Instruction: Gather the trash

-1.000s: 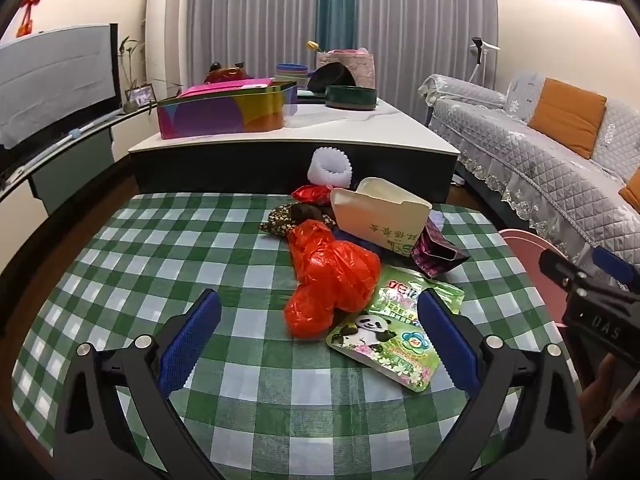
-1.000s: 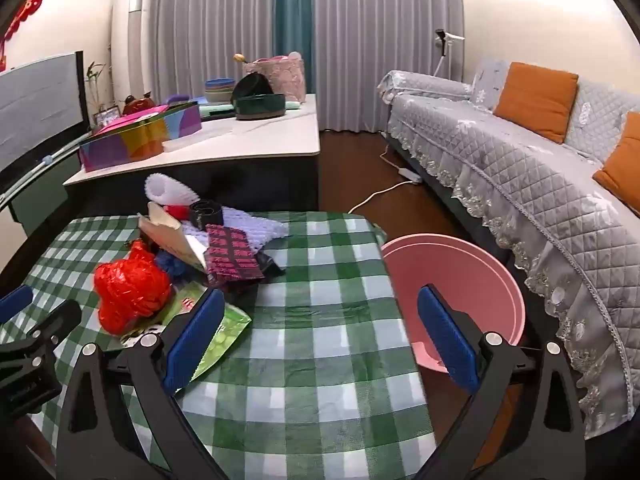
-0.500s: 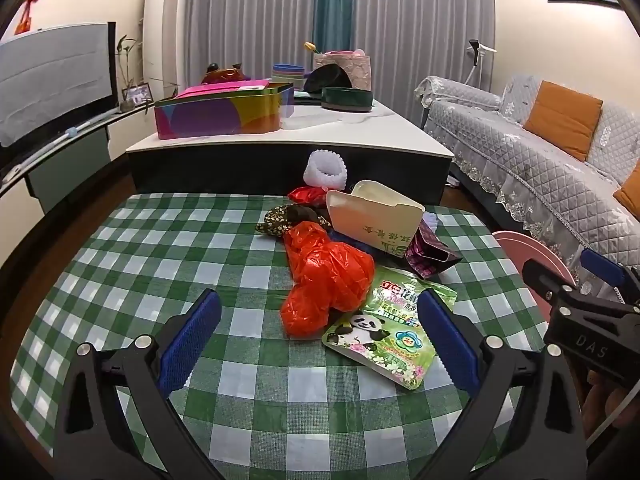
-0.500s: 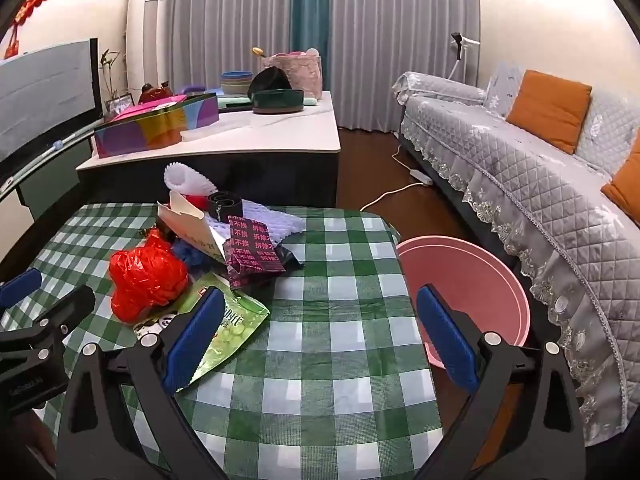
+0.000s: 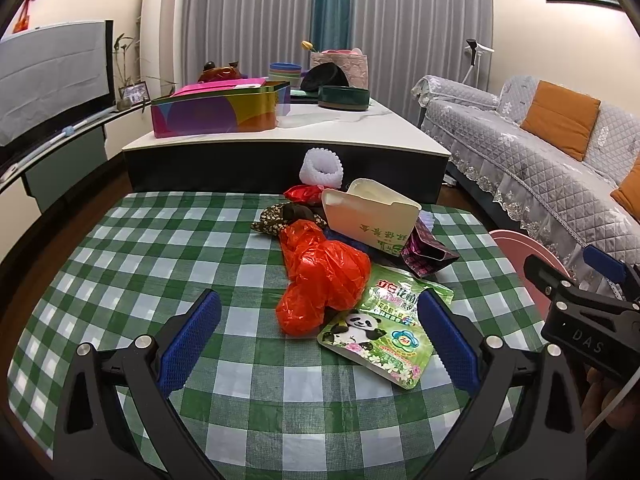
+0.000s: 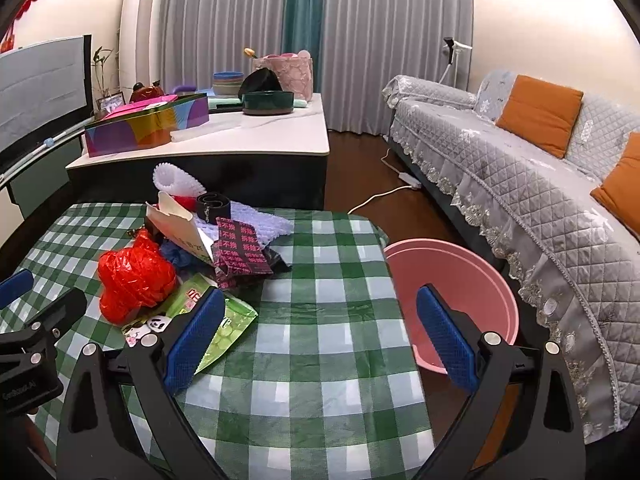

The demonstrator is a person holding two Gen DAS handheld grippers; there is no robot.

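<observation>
Flanking red bag (image 5: 320, 280), fingers (image 5: 192, 336) spread.

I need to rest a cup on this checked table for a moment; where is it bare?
Bare cloth lies left of the red plastic bag, out to the table's left edge, and between the maroon packet and the pink basin. The middle rear, around the beige box, is crowded.

We drew the left gripper (image 5: 318, 338) back a little from the trash pile, so the red plastic bag (image 5: 322, 280) and the panda pouch (image 5: 380, 330) sat slightly farther from its spread fingers. We swung the right gripper (image 6: 320, 338) leftward and eased it back, bringing the pink basin (image 6: 452, 300) nearer the middle and its rim between the fingertips. Nothing on the checked cloth (image 5: 160, 248) shifted.
</observation>
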